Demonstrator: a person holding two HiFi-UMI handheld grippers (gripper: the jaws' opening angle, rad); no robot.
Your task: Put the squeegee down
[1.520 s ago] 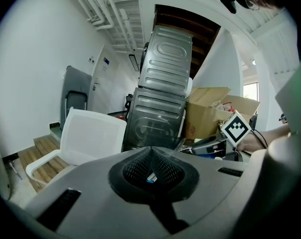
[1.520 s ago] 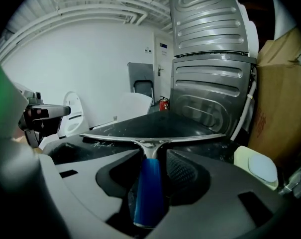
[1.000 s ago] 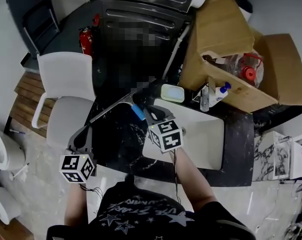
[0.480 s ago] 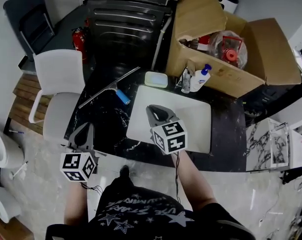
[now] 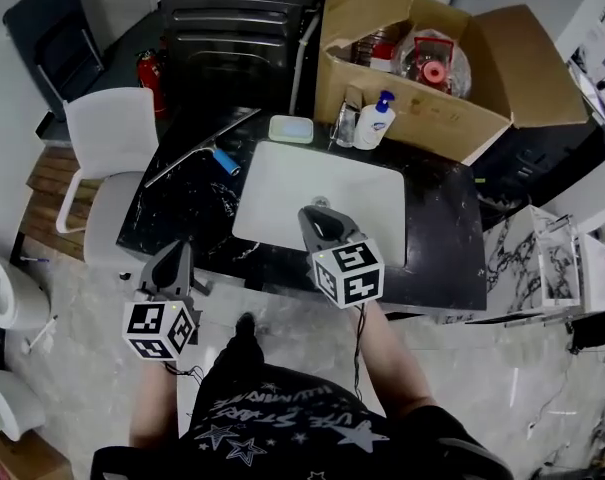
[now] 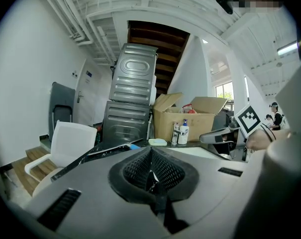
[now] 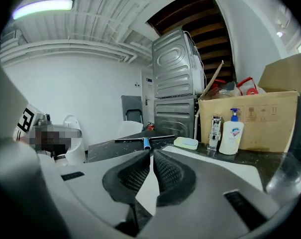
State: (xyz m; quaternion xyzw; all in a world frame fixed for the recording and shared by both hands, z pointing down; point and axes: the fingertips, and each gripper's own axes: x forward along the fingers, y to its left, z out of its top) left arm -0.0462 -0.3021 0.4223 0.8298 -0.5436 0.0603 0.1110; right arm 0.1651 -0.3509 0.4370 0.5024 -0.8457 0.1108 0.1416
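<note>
Two grippers (image 5: 177, 250) (image 5: 316, 213) back, one squeegee (image 5: 197, 153) flat

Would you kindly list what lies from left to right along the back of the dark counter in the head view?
Blue-handled squeegee, pale green rectangular dish, chrome tap, white pump bottle with blue top.

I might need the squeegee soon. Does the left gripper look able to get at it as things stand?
Probably yes. The squeegee lies flat on the dark counter, with only bare counter between it and the left gripper, which hangs off the near edge, jaws together and empty.
</note>
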